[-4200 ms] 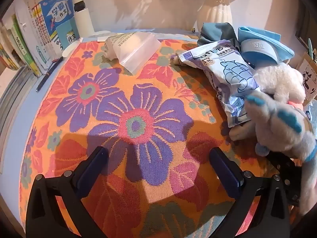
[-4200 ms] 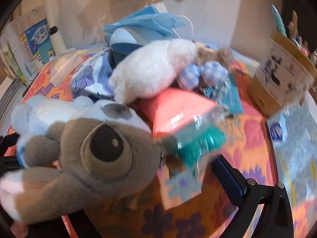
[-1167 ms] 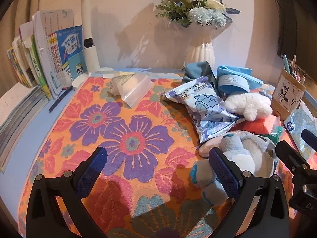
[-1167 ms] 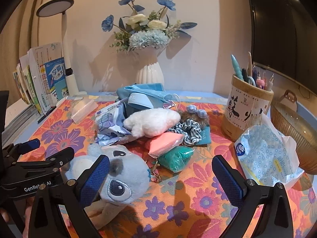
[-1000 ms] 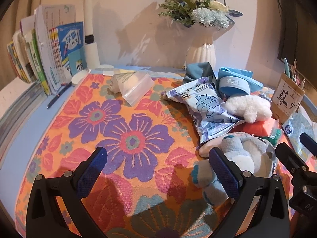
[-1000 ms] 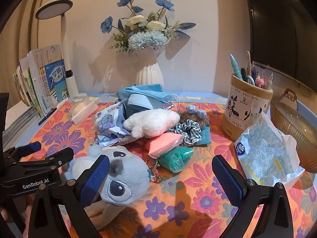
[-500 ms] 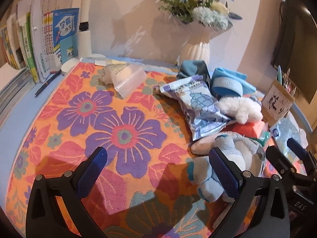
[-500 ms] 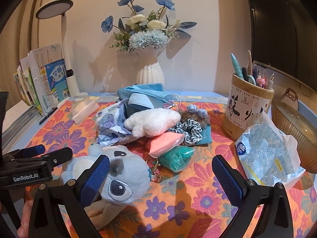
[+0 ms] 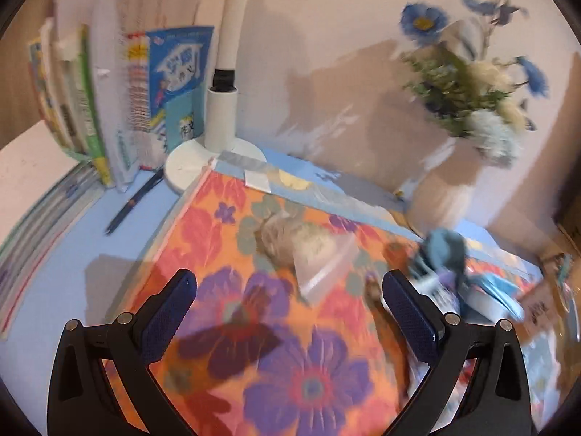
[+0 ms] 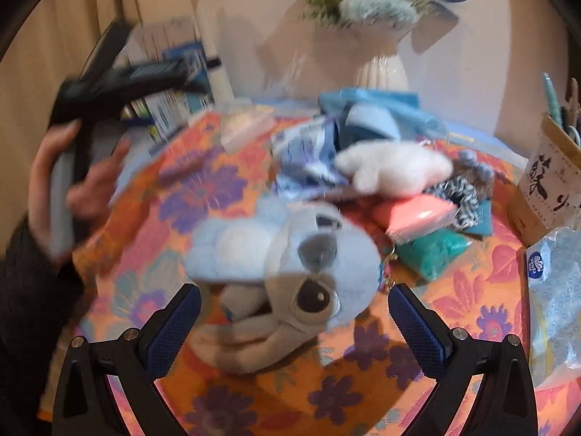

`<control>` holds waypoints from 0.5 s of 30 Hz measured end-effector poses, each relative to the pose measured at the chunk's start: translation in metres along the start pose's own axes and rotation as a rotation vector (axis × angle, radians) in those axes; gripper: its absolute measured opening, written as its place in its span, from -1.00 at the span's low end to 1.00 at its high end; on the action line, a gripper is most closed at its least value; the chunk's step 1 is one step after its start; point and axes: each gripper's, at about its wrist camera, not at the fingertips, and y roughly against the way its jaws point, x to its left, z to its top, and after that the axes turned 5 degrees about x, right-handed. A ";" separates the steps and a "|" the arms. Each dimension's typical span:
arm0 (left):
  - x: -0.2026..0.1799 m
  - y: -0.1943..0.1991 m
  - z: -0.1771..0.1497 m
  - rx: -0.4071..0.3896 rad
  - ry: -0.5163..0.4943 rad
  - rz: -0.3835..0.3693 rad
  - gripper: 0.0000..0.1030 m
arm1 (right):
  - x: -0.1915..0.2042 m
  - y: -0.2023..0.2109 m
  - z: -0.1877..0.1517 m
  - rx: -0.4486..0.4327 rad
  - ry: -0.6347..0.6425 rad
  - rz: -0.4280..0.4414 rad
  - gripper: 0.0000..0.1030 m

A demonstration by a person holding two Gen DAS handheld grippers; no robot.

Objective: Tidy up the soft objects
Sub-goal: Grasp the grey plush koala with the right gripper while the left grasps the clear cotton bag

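1. Two grippers show, each with its jaws spread wide and nothing between them: the left gripper [image 9: 288,298] hangs over the orange floral cloth [image 9: 232,312], and the right gripper [image 10: 294,312] hangs just above a grey-blue plush animal with a big dark eye [image 10: 290,265].
2. That plush lies on its side on the cloth in the right wrist view, at the near edge of the pile of soft things and between the right gripper's two blue pads without touching either.
3. Behind it lie a white fluffy plush [image 10: 395,169], a coral-pink soft pouch [image 10: 417,214], a teal soft bundle [image 10: 432,250], a black-and-white striped scrunchie [image 10: 457,200] and light blue folded fabric [image 10: 377,116], all crowded together and overlapping.
4. Beside the pile on the right stand a cardboard pen holder with black calligraphy [image 10: 552,178] and a pale blue dotted tissue pack [image 10: 555,290].
5. At the left of the right wrist view, the person's left hand [image 10: 69,189] grips the handle of the other gripper, raised above the cloth and blurred.
6. In the left wrist view a clear zip bag with pale contents [image 9: 308,250] lies on the cloth ahead of the jaws; the view is blurred.
7. Along the back of the surface stand a row of upright books [image 9: 120,91], a white lamp base [image 9: 203,160] with a dark pen [image 9: 134,203] beside it, and a white vase of blue and white flowers [image 9: 454,189].
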 end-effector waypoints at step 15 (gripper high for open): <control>0.003 -0.101 0.011 0.133 0.135 -0.094 0.70 | -0.035 -0.030 0.009 0.040 -0.193 0.297 1.00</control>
